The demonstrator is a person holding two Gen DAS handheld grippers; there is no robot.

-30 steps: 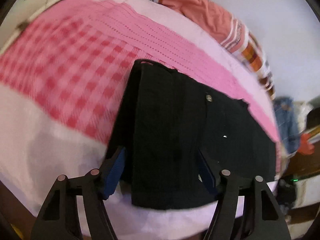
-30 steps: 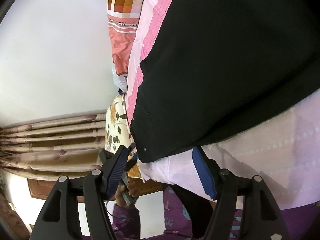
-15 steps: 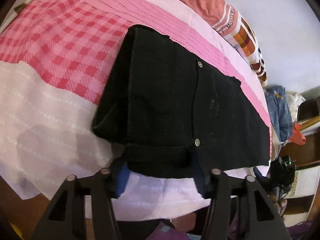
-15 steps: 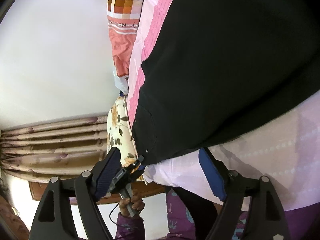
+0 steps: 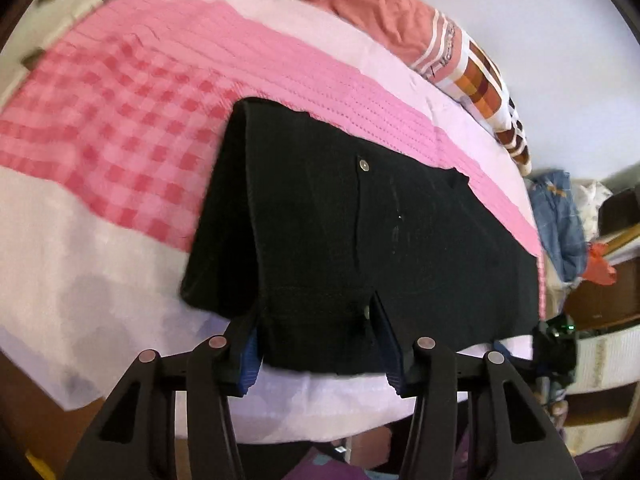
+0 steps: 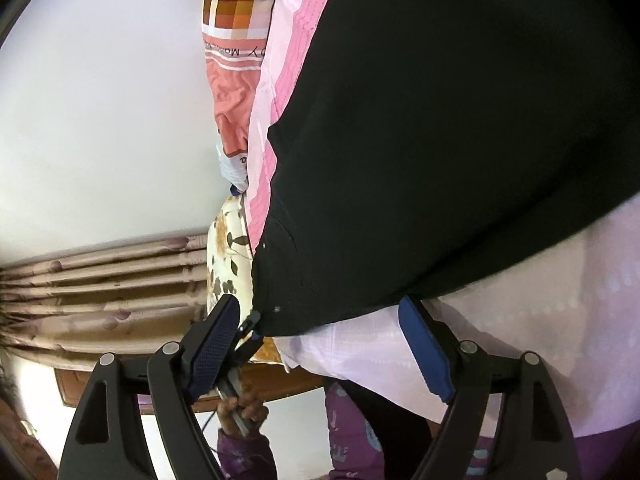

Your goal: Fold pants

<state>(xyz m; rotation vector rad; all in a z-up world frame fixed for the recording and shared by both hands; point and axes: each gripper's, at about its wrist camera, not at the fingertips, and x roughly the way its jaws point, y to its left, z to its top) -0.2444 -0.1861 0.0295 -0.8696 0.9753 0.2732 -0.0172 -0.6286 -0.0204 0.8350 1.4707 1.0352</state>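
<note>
Left claw (image 5: 318,334) has pushed in, gripping one pair of black pants (image 5: 360,240); right claw (image 6: 320,344) gapes unclenched

The pants (image 5: 360,232) lie flat on the bed (image 5: 100,240), across its near half, their edge close to the bed's near edge. A blanket (image 5: 400,16) is bunched along the far side of the bed, against the wall. The left tool (image 5: 316,344) sits at the near edge of the pants, one finger on each side of the hem. The right tool (image 6: 316,344) is at another corner of the pants (image 6: 440,140), its fingers spread apart beside the cloth. Past the bed's right end, a pile of clothes (image 5: 560,220) rests on a shelf.
</note>
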